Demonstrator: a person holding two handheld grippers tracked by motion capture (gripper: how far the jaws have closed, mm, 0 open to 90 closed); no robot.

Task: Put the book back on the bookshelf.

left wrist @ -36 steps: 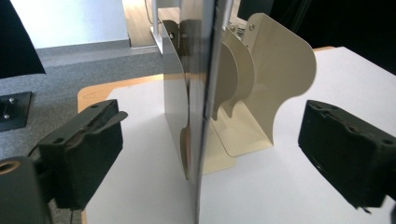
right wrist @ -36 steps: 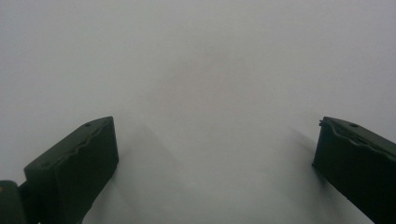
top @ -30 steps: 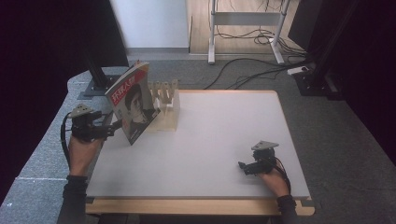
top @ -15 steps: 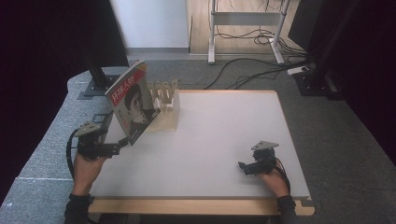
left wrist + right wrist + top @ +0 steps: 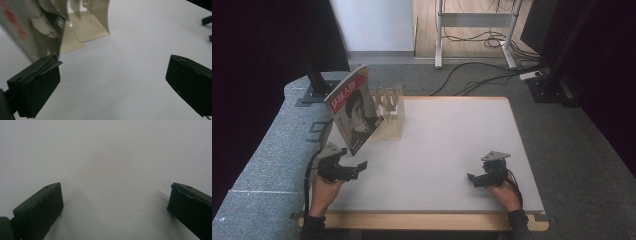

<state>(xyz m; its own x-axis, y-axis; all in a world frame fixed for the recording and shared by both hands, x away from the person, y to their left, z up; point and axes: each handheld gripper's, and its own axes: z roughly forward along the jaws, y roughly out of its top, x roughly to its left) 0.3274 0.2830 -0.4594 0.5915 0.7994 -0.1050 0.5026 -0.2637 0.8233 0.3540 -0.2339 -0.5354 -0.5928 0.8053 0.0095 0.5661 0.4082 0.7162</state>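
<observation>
A magazine [image 5: 354,112] with a face on its cover stands tilted at the table's far left, leaning against a beige slotted rack [image 5: 391,116]. My left gripper [image 5: 360,167] lies on the table just in front of the magazine's lower corner, open and holding nothing. In the left gripper view the jaws of the left gripper [image 5: 112,82] stand wide apart, with the magazine [image 5: 32,30] and the rack [image 5: 85,27] just ahead at the upper left. My right gripper [image 5: 472,179] rests near the front right, pointing left. The right gripper [image 5: 115,205] is open over bare table.
The white table [image 5: 442,135] has a wooden front edge. Grey carpet surrounds it, with black stands at the back left and cables and a desk frame beyond the far edge. The right gripper's tips [image 5: 207,25] show far off in the left gripper view.
My left gripper has drawn back from the magazine's left side toward the front edge and a little to the right. The magazine still leans on the rack. The right gripper has stayed put.
</observation>
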